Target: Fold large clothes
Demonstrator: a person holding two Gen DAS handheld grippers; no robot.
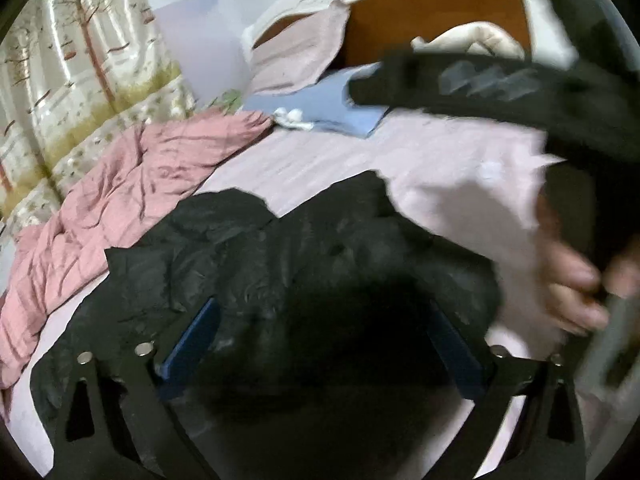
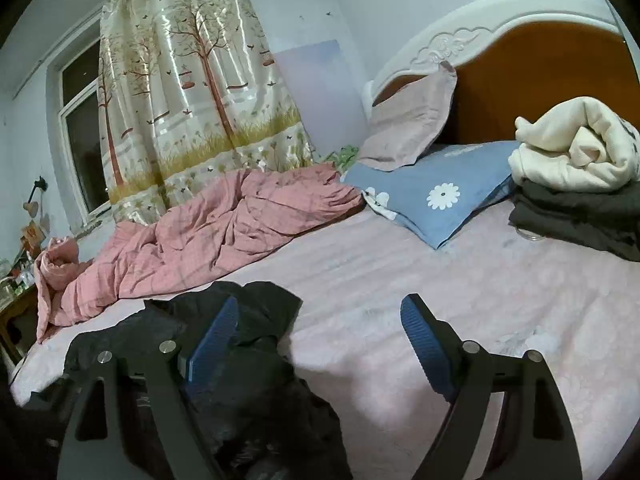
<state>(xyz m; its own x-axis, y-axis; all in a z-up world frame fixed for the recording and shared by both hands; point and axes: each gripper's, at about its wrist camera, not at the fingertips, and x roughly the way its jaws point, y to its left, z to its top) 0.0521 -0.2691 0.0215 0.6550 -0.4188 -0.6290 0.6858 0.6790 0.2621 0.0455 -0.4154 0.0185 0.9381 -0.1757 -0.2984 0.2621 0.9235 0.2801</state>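
**Two grippers spread over a dark jacket on the bed**

Two sets of jaws stand spread and grip nothing. Nearest me, the left gripper (image 1: pixel 320 332) hangs over the crumpled black shiny jacket (image 1: pixel 248 248), which lies on the pale pink bedsheet (image 1: pixel 320 152). My right gripper (image 2: pixel 320 344) has its left pad over the jacket's edge, the right pad over bare sheet. Further off lie a rumpled pink quilt (image 2: pixel 208 232), a blue pillow with a white daisy (image 2: pixel 440 200), and cream and grey folded clothes (image 2: pixel 580 184) near the headboard (image 2: pixel 520 80).

Black jacket (image 2: pixel 240 360) crumpled, shiny, unfolded; lies on pink bedsheet (image 2: pixel 400 280) near edge
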